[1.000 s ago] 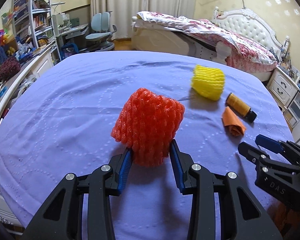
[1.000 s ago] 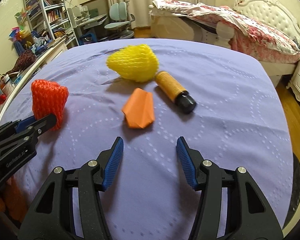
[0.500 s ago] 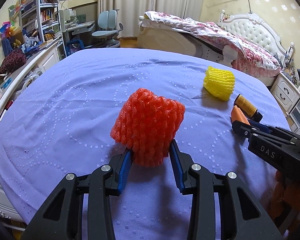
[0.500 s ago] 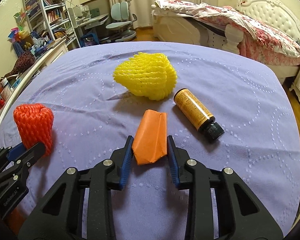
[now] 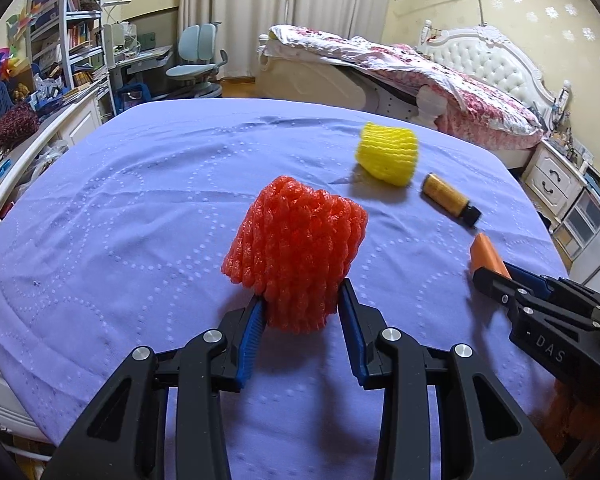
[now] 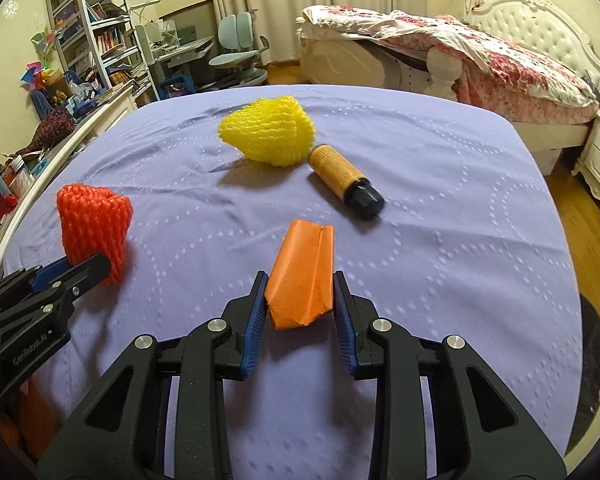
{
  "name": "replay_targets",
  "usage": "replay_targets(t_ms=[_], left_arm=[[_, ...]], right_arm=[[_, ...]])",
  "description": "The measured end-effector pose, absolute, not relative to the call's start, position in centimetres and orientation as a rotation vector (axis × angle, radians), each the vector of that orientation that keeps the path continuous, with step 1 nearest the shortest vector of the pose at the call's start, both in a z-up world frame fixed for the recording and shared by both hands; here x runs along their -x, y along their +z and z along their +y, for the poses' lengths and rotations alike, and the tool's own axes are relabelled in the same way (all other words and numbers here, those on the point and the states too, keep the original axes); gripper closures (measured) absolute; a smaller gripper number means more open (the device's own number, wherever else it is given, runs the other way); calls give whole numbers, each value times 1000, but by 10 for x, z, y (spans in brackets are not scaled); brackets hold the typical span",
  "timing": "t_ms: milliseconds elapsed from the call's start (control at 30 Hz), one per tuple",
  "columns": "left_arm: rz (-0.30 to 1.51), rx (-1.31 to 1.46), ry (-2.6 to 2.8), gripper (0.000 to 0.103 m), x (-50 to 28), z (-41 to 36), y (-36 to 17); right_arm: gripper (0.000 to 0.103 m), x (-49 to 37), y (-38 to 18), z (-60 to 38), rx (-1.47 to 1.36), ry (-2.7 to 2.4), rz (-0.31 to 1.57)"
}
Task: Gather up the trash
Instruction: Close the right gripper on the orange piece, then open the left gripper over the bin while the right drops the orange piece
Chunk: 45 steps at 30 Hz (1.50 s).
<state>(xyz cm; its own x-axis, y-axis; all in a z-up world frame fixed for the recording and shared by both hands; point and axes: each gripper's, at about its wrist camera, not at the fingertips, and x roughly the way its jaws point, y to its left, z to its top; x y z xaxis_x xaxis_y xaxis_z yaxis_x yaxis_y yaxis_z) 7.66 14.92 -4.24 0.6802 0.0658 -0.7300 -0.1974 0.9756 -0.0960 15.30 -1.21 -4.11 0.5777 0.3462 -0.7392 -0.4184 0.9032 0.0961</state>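
We hold two pieces of trash at this moment. The left gripper [image 5: 302,322] is closed partway on the red foam net [image 5: 296,252], with the pads pressing its lower end. The right gripper [image 6: 300,308] is closed narrowly on the orange folded paper [image 6: 304,276], near its pointed lower end. Both pieces appear lifted a little above the purple worktop [image 6: 440,240], though we cannot say this for sure.

The red net looks very light and soft, so we judge that it will squash under the pads and spring back; a hold low on its body, as now, seems enough. The paper is thin and light, probably a little stiff along its folds, and it could slip out if the grip loosens.

Two more things lie on the worktop. The yellow foam net [image 6: 268,136] sits toward the far side, ribbed and puffy like the red one, so we would pinch it across its body. Just beside it, perhaps touching, lies a small bottle [image 6: 342,180] with a yellow-brown label and black cap. It seems hard, smooth and able to roll; we would take it across the middle.
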Motion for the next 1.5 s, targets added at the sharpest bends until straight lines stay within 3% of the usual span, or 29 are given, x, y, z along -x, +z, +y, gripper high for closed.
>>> replay_targets(t_ms=[733,1500], left_arm=[[778,61,-134,66,-68,9,-34],[778,-55,-365,66,-92,-112,-33]], right_arm=[[72,-92,-32,-168,-43,171,773],[72,-86,-39,-285,-146,-49,738]])
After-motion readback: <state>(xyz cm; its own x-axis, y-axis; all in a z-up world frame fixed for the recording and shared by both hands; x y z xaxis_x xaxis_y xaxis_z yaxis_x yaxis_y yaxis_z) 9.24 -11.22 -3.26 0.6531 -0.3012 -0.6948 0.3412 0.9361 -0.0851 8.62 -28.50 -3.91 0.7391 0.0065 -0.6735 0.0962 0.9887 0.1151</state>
